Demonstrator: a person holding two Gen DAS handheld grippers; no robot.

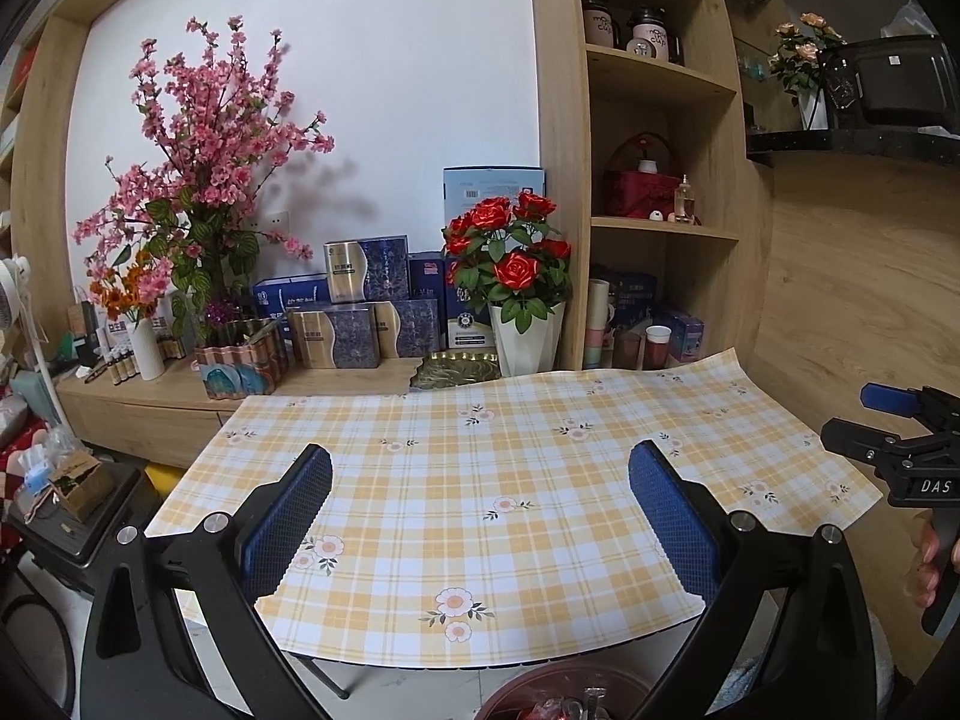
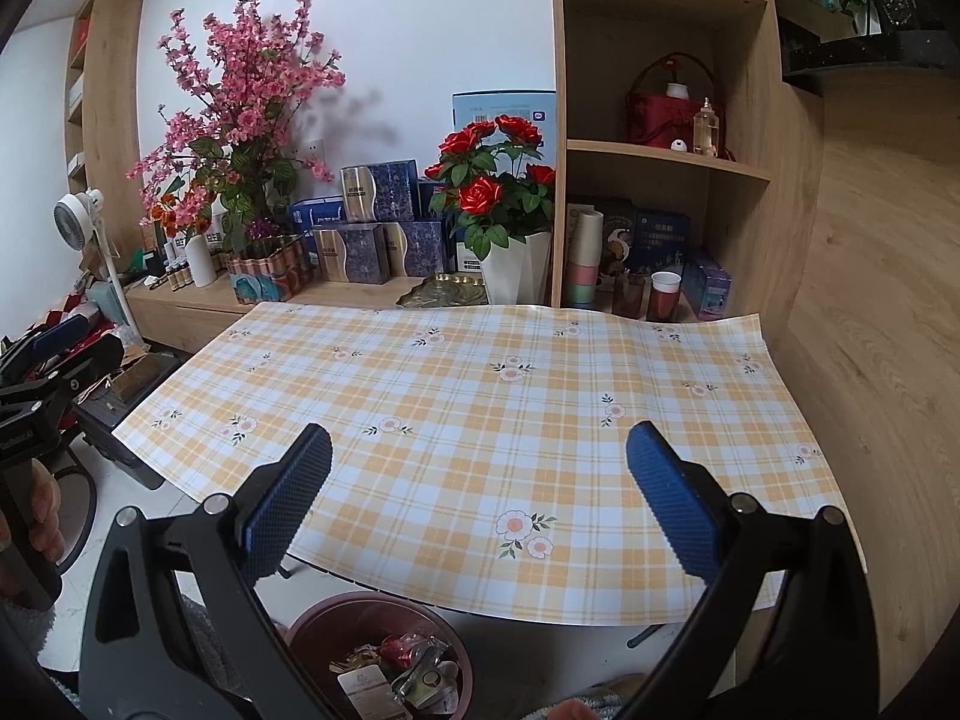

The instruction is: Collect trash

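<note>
Here my left gripper (image 1: 480, 516) and right gripper (image 2: 479, 498) both hang spread wide over the checked tablecloth (image 2: 480, 396), while the wrappers (image 2: 396, 672) sit in the reddish bin (image 2: 360, 615) at six o'clock, below the cloth's near edge.

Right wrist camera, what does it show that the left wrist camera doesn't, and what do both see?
Only the right wrist view shows the white standing fan and the wrappers filling the round maroon trash bin. Only the left wrist view shows the two "cup" jars on an upper shelf and the black appliance at top right. Both share the bare yellow plaid floral tablecloth, red roses in a white vase, and open, empty grippers: left gripper, right gripper.
</note>
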